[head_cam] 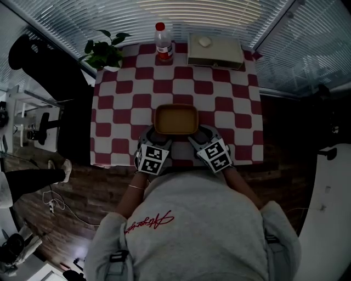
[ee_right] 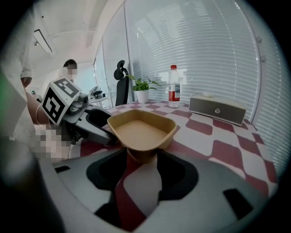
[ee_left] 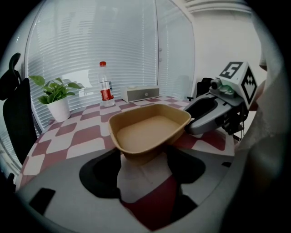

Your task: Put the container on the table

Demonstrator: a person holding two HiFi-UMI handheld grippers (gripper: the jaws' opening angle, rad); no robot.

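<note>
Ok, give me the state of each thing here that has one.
container, upright, empty, a near corner in each gripper
left gripper, shut on container
right gripper, shut on container
bottle, upright, cap on
potted plant, upright

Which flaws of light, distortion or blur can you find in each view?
Head view: dim overall, glare on the blinds, straight lines bowed by the wide lens. Left gripper view: black corners, container sharp. Right gripper view: bright blinds behind, mosaic patches at the left.
</note>
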